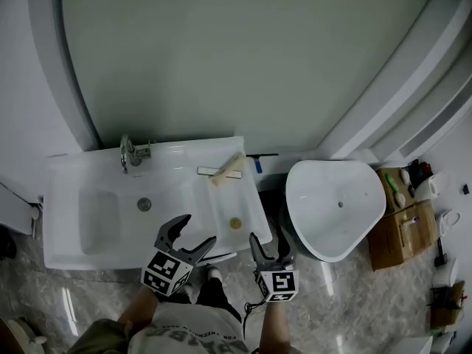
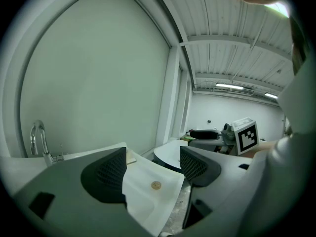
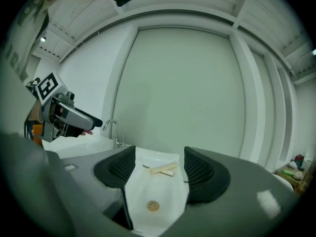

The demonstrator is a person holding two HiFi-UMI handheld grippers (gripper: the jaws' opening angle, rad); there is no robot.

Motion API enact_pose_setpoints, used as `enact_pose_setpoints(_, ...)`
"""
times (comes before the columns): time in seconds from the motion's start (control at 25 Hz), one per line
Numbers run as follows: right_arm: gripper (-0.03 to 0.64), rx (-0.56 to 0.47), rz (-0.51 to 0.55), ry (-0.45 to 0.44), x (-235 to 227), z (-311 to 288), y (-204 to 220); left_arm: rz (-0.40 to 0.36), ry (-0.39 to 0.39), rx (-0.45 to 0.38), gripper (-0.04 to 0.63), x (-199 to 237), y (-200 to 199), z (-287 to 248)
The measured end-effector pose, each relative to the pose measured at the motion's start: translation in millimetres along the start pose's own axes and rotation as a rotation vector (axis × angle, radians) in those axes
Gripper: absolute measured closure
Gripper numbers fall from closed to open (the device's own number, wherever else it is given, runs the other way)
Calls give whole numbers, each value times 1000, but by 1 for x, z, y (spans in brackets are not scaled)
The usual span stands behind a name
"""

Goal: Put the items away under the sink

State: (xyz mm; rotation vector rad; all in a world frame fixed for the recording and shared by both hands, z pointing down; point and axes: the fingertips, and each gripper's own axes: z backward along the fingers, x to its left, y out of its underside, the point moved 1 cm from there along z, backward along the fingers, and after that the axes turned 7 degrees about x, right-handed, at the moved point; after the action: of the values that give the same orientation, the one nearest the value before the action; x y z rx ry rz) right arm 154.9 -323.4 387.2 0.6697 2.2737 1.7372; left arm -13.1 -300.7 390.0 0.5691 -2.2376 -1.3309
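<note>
In the head view, a white sink surface (image 1: 74,190) carries a tap (image 1: 131,153) at its back edge. Two beige sticks (image 1: 227,170) lie crossed near the back right corner. A small brass-coloured disc (image 1: 235,223) sits in the shallow right part, nearer the front. The left tool (image 1: 195,233) and the right tool (image 1: 269,243) hover side by side above the front right edge of the surface. Both have their jaws spread wide and touch nothing. To the right, a white tub (image 1: 317,190) stands on the floor, with cardboard boxes (image 1: 402,231) beyond it. In the left gripper view, the jaws stand wide apart and empty. Between them lie the corner of the surface and the disc, well below the jaws. The right tool's marker cube (image 2: 245,135) shows off to the right. In the right gripper view, the jaws are likewise wide apart with nothing gripped. They frame the sticks at the far end of the surface and the disc closer in. The left tool reaches in from the left, above the basin near the tap.
</note>
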Motion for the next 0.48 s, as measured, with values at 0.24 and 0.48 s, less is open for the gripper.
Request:
enact_pose_setpoints(0.24,317,46,100,-160,-18,-61,13,30,-99,21,270,14,-4,-29)
enact_pose_setpoints(0.48,317,130,262,-297,-39,-130,26,108,-176,27,268,18,-10,-62)
